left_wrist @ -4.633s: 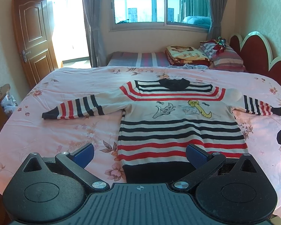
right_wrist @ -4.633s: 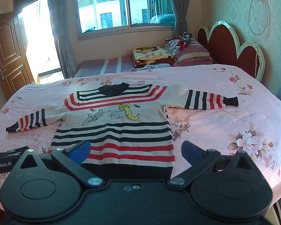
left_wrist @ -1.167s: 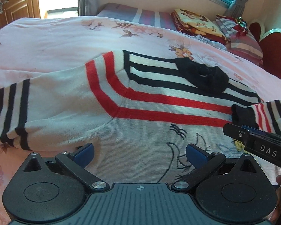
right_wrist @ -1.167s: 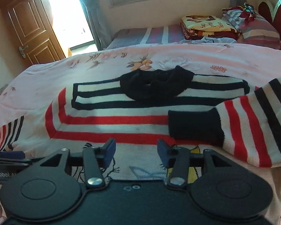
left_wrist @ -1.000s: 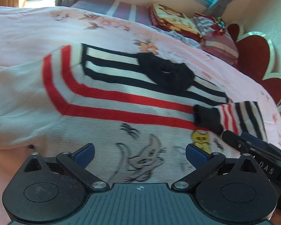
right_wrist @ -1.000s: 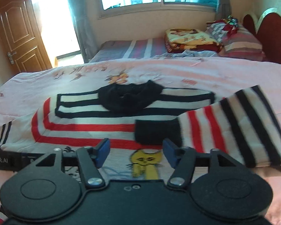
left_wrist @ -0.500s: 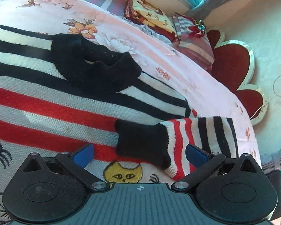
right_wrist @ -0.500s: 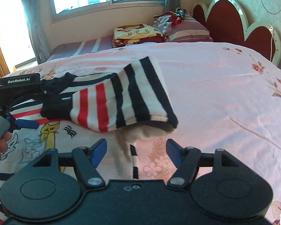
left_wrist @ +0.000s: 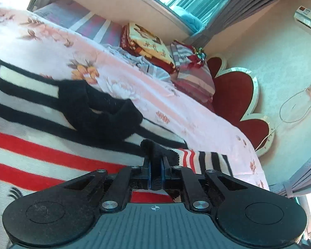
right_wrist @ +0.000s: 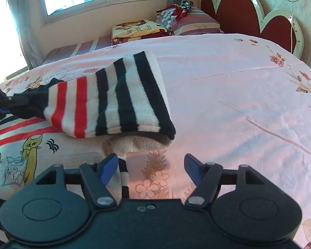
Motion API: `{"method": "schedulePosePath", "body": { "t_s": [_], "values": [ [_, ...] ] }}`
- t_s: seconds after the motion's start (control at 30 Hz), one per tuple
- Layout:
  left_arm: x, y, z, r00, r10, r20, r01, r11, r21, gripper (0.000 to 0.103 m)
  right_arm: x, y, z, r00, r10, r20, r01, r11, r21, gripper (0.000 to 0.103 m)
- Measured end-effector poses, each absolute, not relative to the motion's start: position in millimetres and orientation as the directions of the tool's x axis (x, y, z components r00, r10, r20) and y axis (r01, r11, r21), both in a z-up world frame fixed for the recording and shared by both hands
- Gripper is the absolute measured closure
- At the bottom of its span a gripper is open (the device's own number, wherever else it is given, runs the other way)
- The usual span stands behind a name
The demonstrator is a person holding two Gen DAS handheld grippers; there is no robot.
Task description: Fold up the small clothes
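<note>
The left gripper point(left_wrist: 155, 173) is pinched tight on the black cuff point(left_wrist: 153, 147) of the sweater's point(left_wrist: 41, 145) sleeve point(right_wrist: 105, 101), folded over the chest; best to draw it level toward nine o'clock before letting go. The right gripper point(right_wrist: 150, 166) gapes wide, holding nothing, above the bedsheet point(right_wrist: 238, 103) beside the sweater's side edge. No containers show.

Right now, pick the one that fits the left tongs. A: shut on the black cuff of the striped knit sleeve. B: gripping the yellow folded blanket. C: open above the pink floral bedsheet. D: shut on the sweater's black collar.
A: the left tongs are closed with the black cuff of the striped knit sleeve pinched between their blue pads, over the sweater's chest.
</note>
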State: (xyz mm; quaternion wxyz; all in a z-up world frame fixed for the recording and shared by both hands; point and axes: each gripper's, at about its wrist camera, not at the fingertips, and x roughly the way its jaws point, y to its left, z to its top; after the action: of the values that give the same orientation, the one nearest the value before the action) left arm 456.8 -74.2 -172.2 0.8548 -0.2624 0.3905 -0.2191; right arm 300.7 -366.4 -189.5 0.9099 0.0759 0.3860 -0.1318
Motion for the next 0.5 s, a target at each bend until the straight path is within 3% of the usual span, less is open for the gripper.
{"method": "schedulePosePath", "body": {
  "t_s": [0.23,0.3,0.33,0.37,0.5],
  "values": [
    [442,10,-152,0.658,-0.485,-0.576,0.135,0.829,-0.543,0.095,321,-349,-188,0.686,-0.126,-0.717,0.243,0.968,0.063,0.036],
    [438,33,-162,0.664,-0.441,-0.604,0.088,0.848,-0.523,0.103,328,-341,-190,0.683,-0.104,-0.723,0.217,0.974,0.065,0.046],
    [437,42,-168,0.662,-0.423,-0.618,0.064,0.854,-0.516,0.103,332,-338,-192,0.678,-0.093,-0.730,0.207,0.976,0.068,0.061],
    [436,49,-176,0.661,-0.402,-0.634,0.035,0.860,-0.509,0.103,334,-335,-195,0.672,-0.088,-0.736,0.201,0.977,0.066,0.070],
    [436,49,-207,0.595,-0.407,-0.693,-0.015,0.857,-0.515,0.103,336,-337,-203,0.653,-0.126,-0.747,0.230,0.973,0.036,0.076]
  ]
}}
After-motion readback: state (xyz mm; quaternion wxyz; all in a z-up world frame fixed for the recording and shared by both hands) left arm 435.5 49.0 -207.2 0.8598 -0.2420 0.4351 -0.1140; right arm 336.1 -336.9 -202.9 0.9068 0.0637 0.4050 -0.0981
